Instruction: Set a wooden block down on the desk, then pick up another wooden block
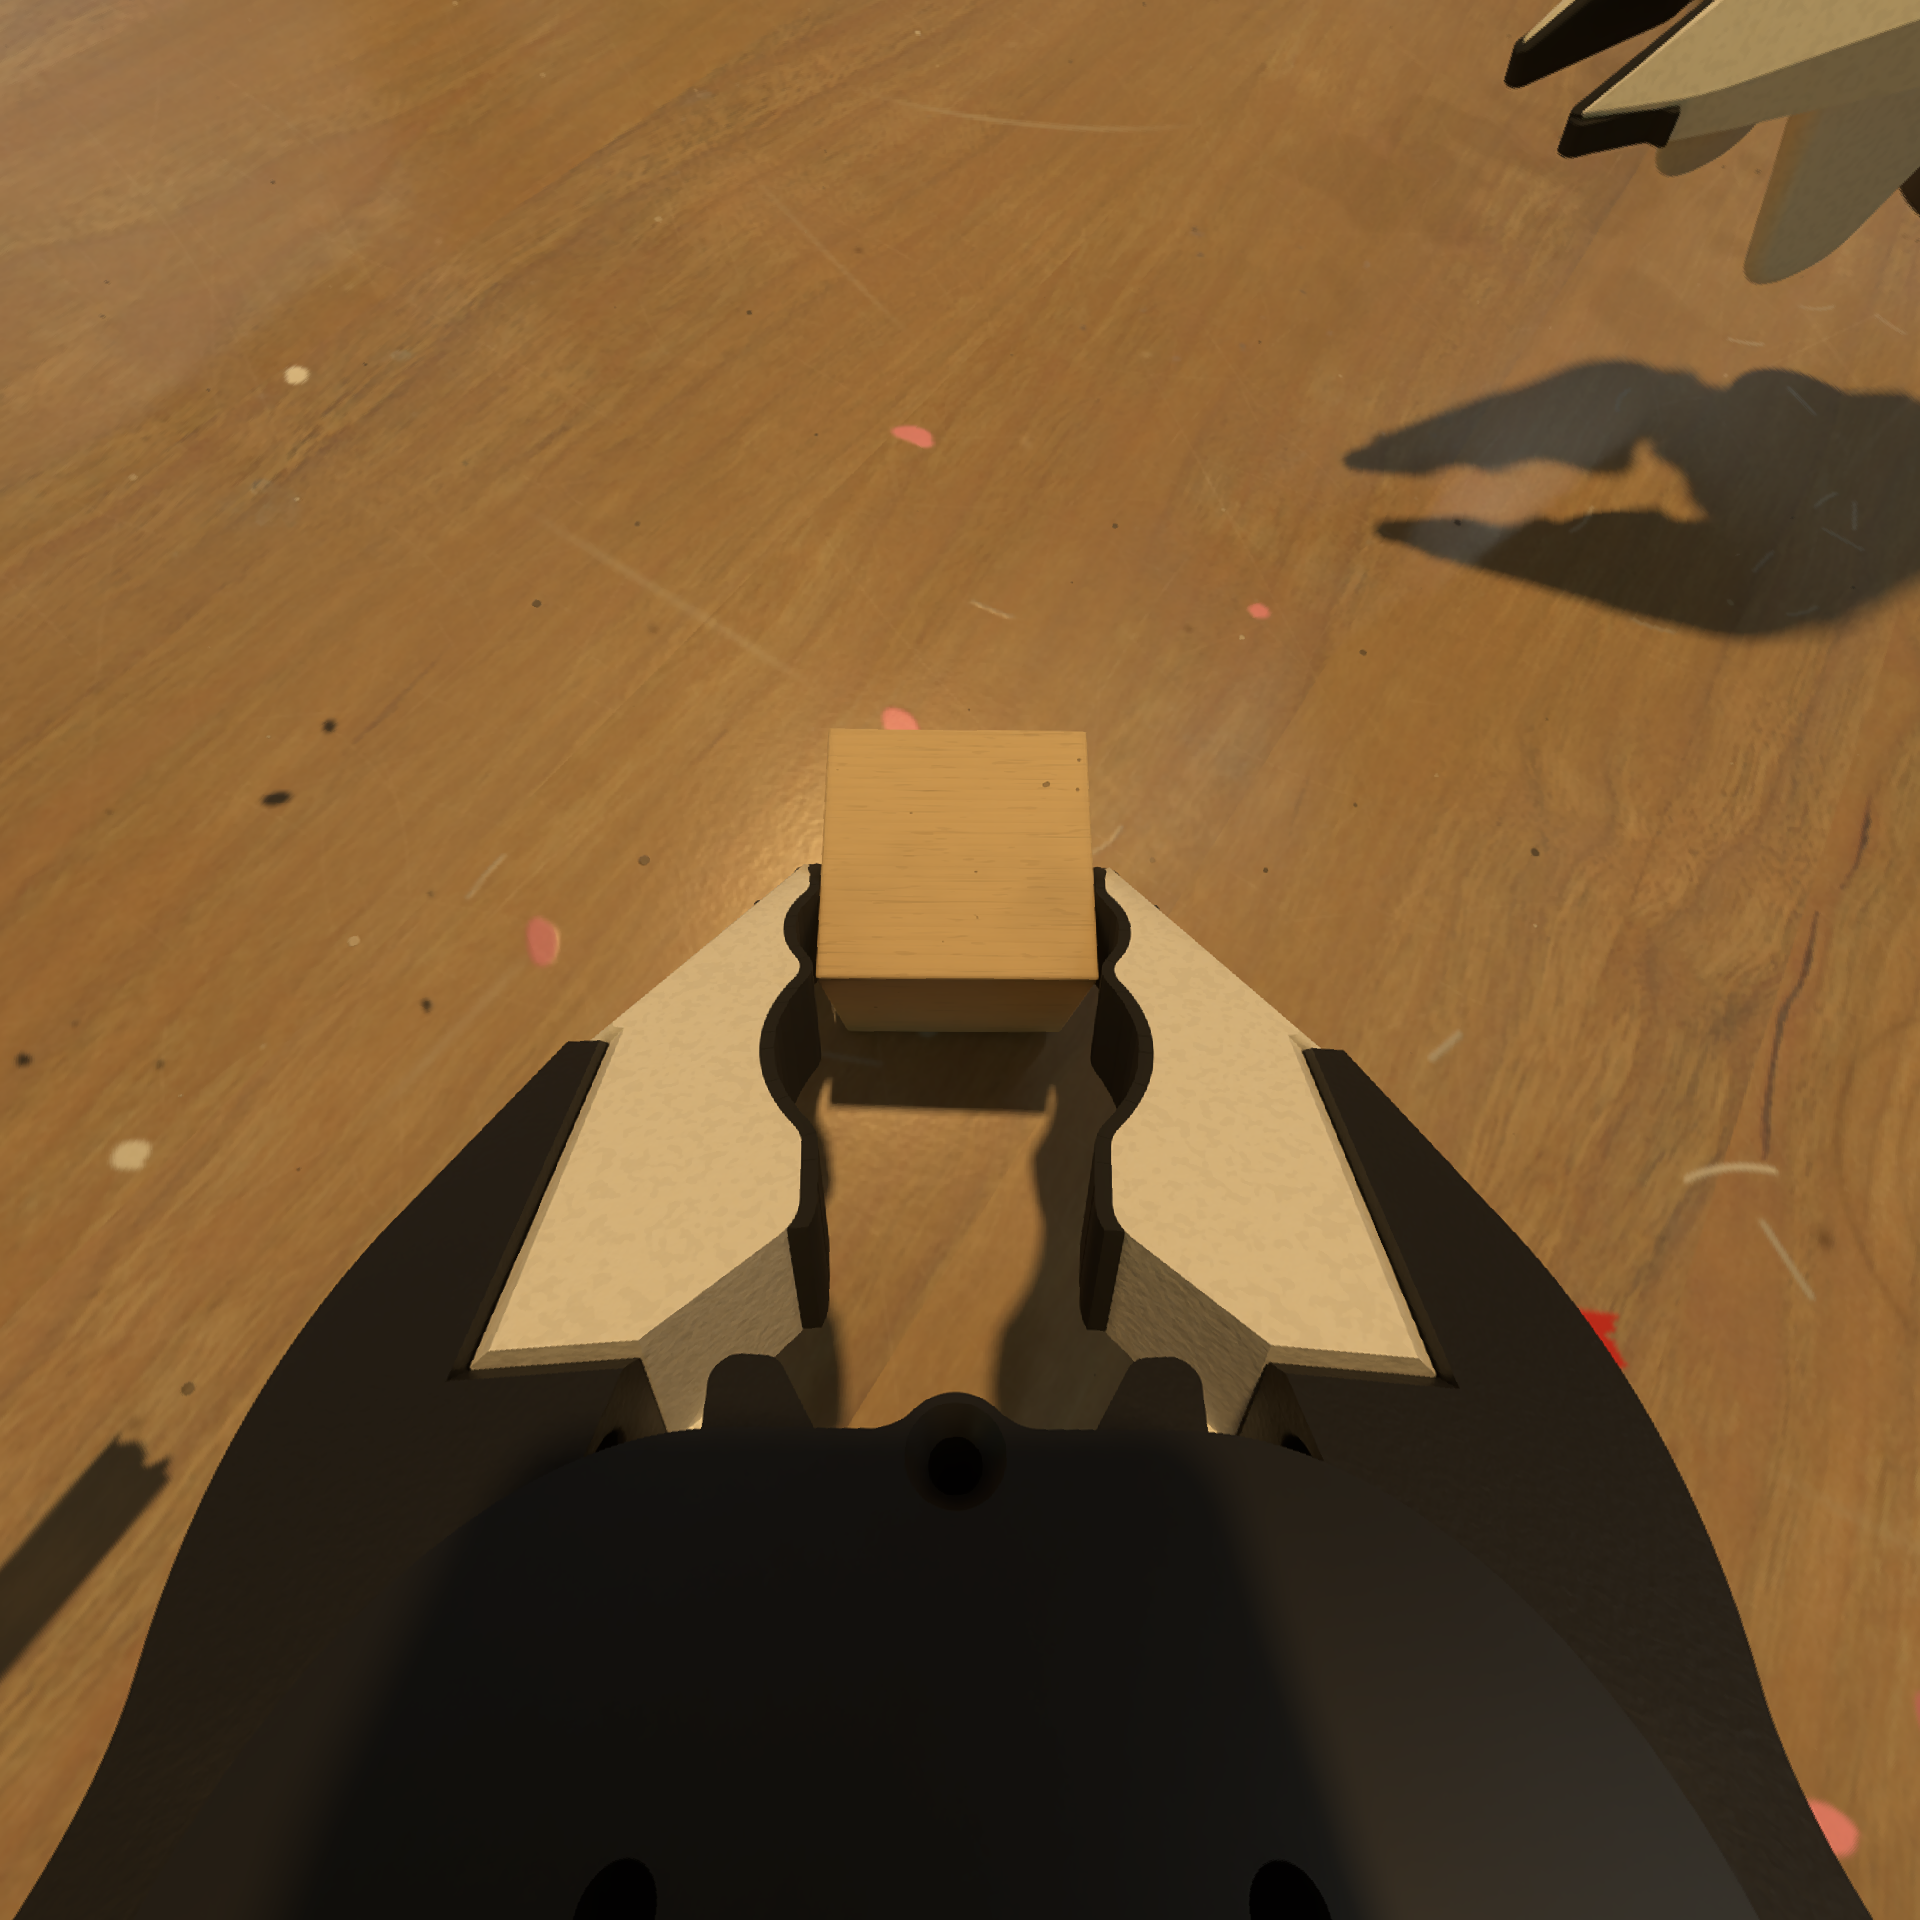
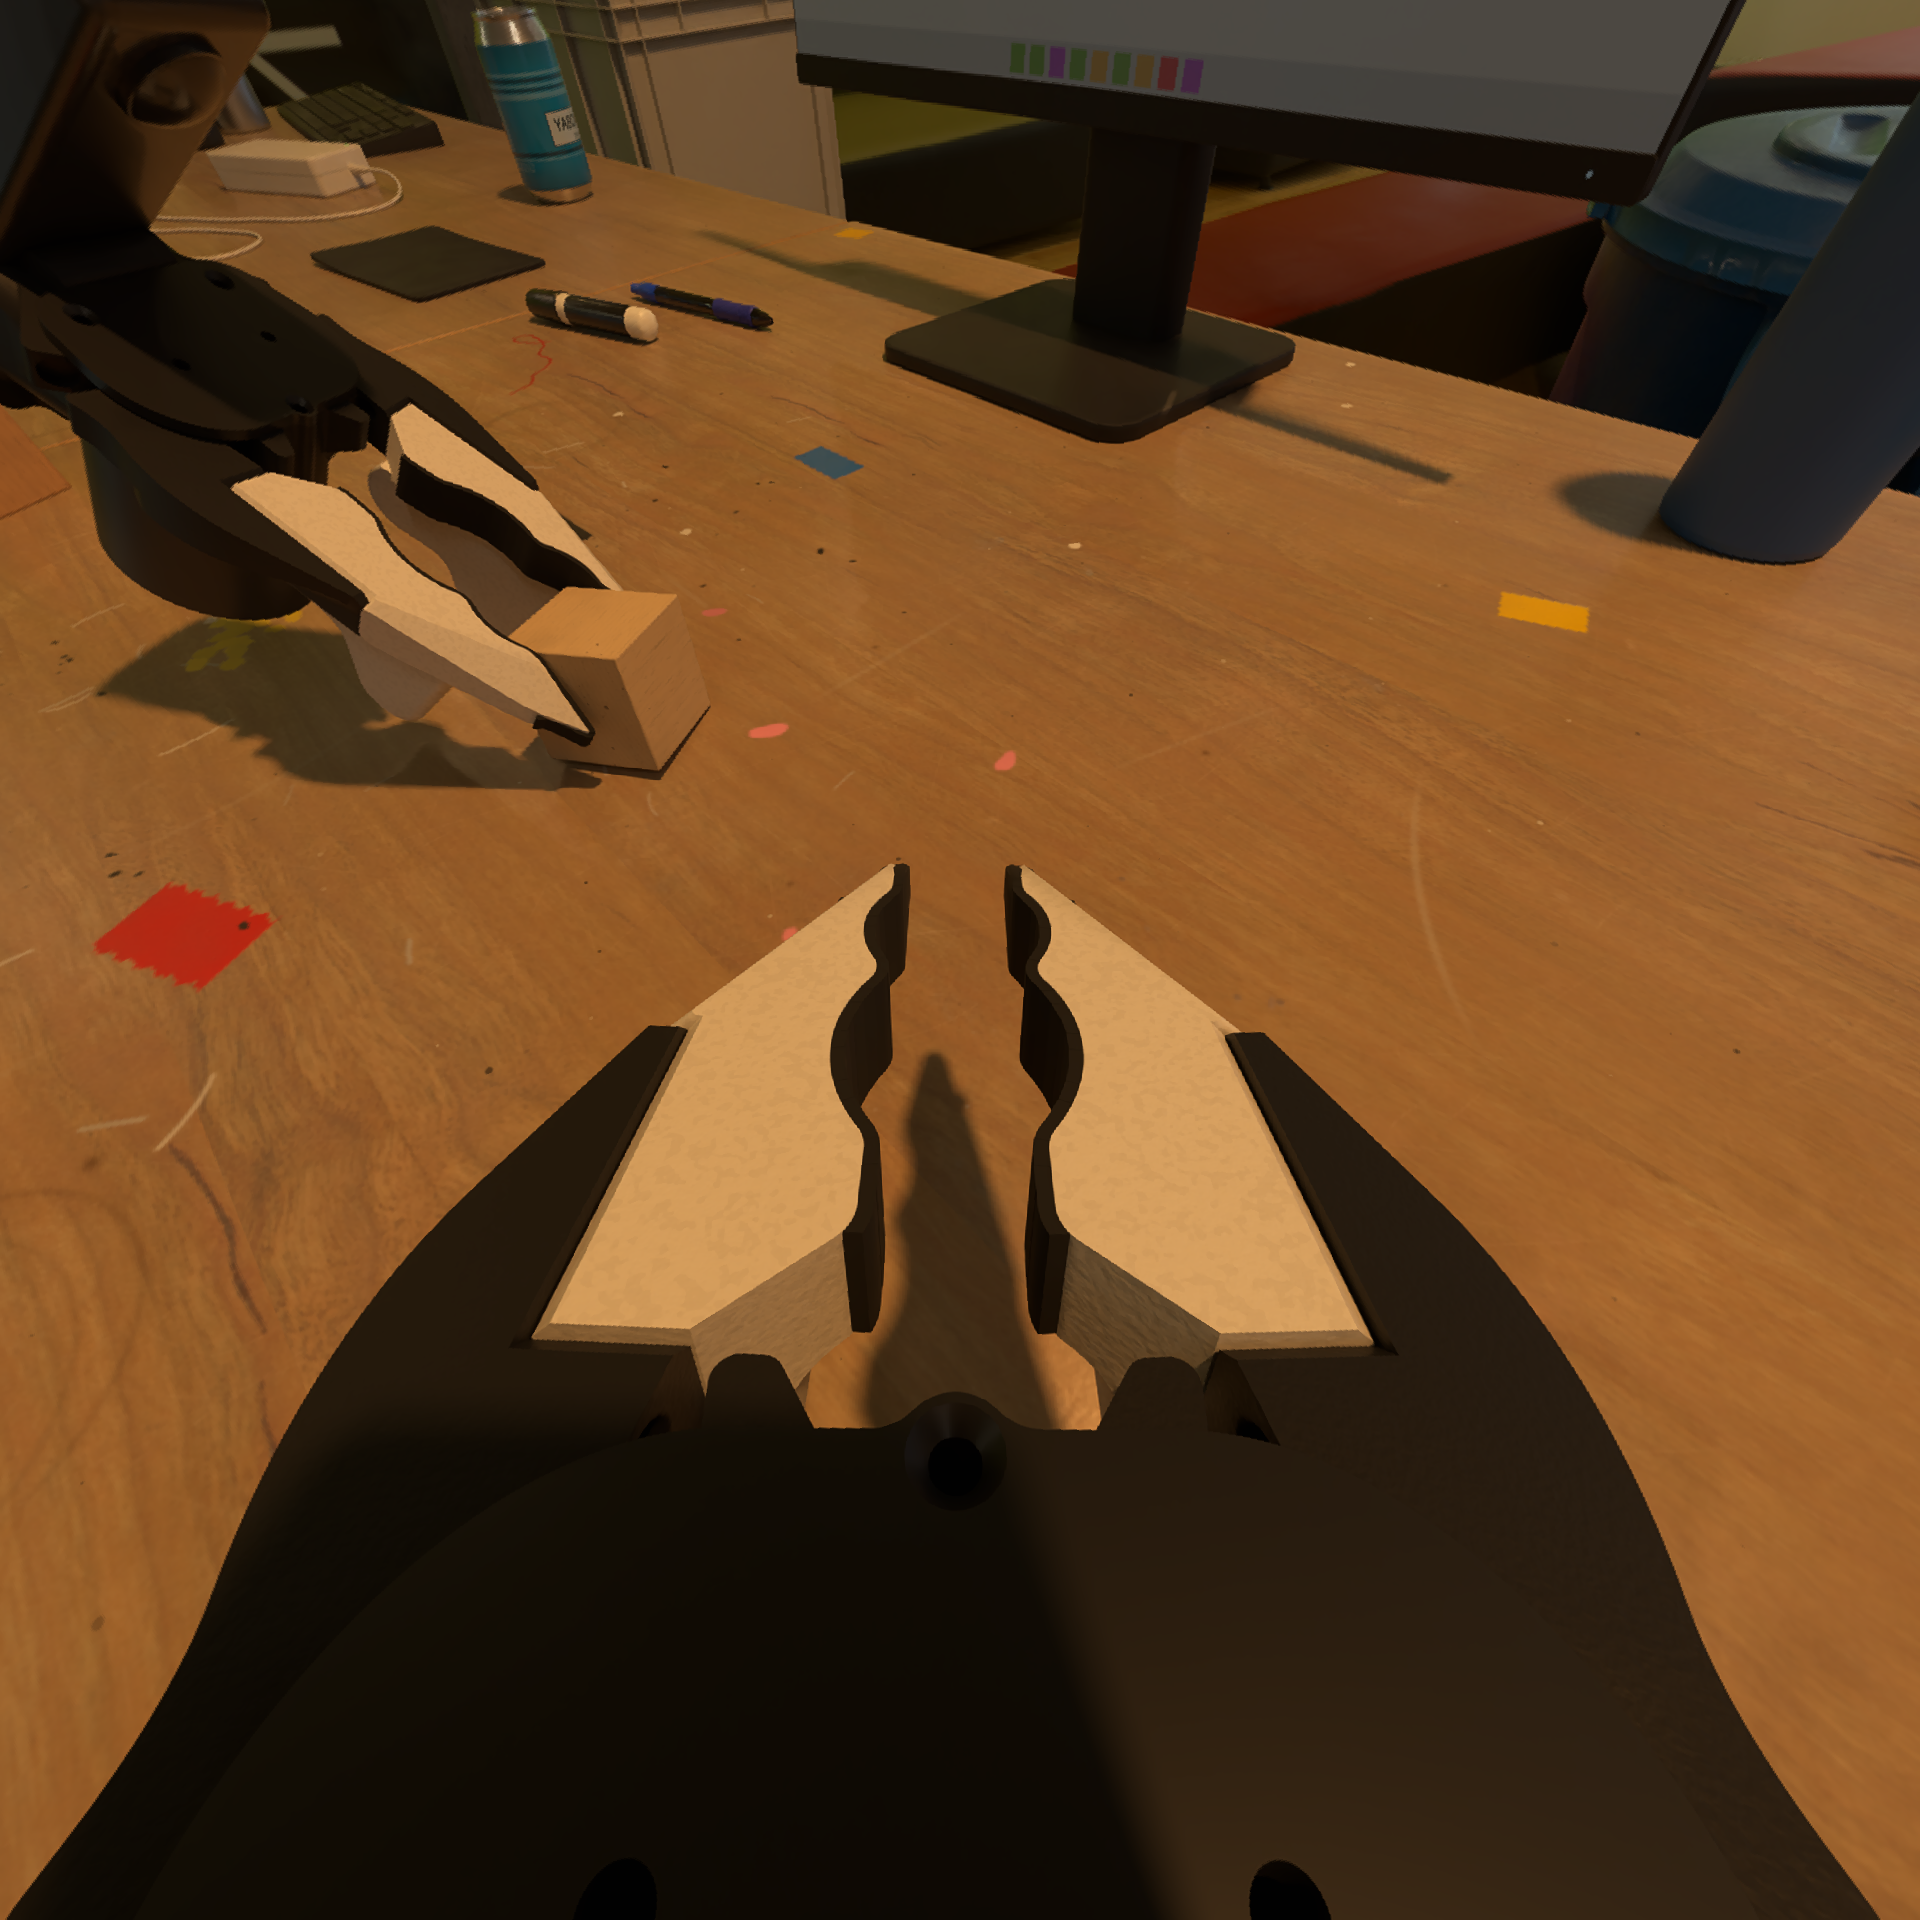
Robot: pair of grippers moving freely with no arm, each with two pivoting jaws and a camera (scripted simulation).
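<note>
1. Your left gripper [image 1: 956, 883] was clamped on a wooden block [image 1: 956, 883], its two fingertips pressed against the block's left and right faces.
2. In the right wrist view the same block [image 2: 623, 675] sat tilted, one lower edge on the desk [image 2: 1247, 831] and the near side lifted slightly, with the left gripper [image 2: 582, 665] angled down onto it from the left.
3. Your right gripper [image 2: 956, 883] hung above bare desk, its fingers parted by a narrow gap and holding nothing; its shadow fell on the wood between them.
4. From the left wrist view, the right gripper [image 1: 1590, 94] showed only as fingertips in the top right corner, well apart from the block, with its shadow on the desk [image 1: 416, 520] below.
5. The block lay to the left of and beyond your right gripper, near a few pink flecks on the desk.
6. A red patch [image 2: 182, 933] marked the desk at left, a blue patch [image 2: 828, 461] lay farther back and a yellow patch [image 2: 1543, 611] lay to the right.
7. At the back stood a monitor [image 2: 1143, 343] on its stand, with two markers [image 2: 592, 314], a black pad [image 2: 428, 262], a teal bottle [image 2: 535, 104], a white box [image 2: 286, 166] with its cord and a keyboard [image 2: 358, 120].
8. No second block could be seen in either view.
</note>
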